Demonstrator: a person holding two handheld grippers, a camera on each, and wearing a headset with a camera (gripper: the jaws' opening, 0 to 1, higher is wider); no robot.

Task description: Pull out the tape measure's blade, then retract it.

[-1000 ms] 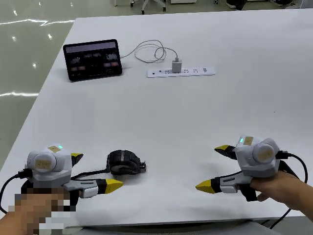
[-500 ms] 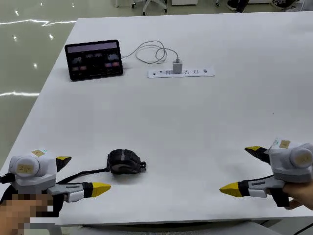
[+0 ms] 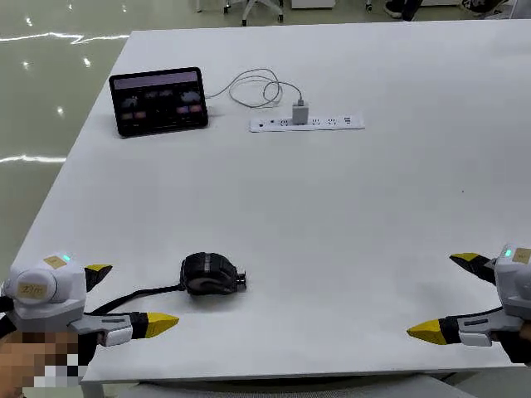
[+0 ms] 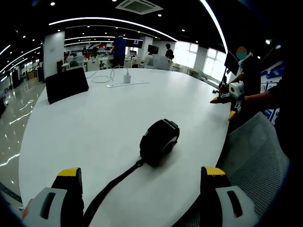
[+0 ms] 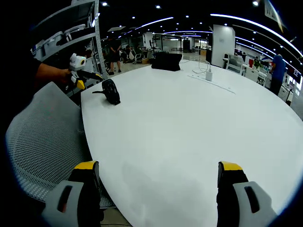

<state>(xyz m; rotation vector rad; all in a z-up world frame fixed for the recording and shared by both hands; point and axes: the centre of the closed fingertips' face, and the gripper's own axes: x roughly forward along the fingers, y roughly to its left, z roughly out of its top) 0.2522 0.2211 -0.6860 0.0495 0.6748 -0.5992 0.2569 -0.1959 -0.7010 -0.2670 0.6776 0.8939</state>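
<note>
A broad white table (image 3: 332, 207) offers wide open room: most of its top lies bare between the two grippers, which sit well apart at the near edge, one at each front corner. The tape measure (image 3: 210, 274), black and compact, rests near that front edge on the left side, just beside the left gripper (image 3: 133, 293), with bare surface all around it. Its dark strap (image 3: 141, 295) trails off toward the table's edge and runs between that gripper's jaws, which stand spread wide and pinch nothing.

At the far left a dark tablet (image 3: 158, 101) stands propped near the side edge; beside it a white power strip (image 3: 307, 123) lies flat with a looped white cable (image 3: 257, 83) plugged in. Glossy pale floor (image 3: 41, 83) shines beyond the table, and the gripper views take in a large, bright hall with ceiling strip lights and a grey mesh chair (image 5: 42, 142) at the table's rim.

The right gripper (image 3: 444, 296) hovers low at the front right corner, pointing left across the table, its yellow-tipped jaws likewise parted over bare surface.
</note>
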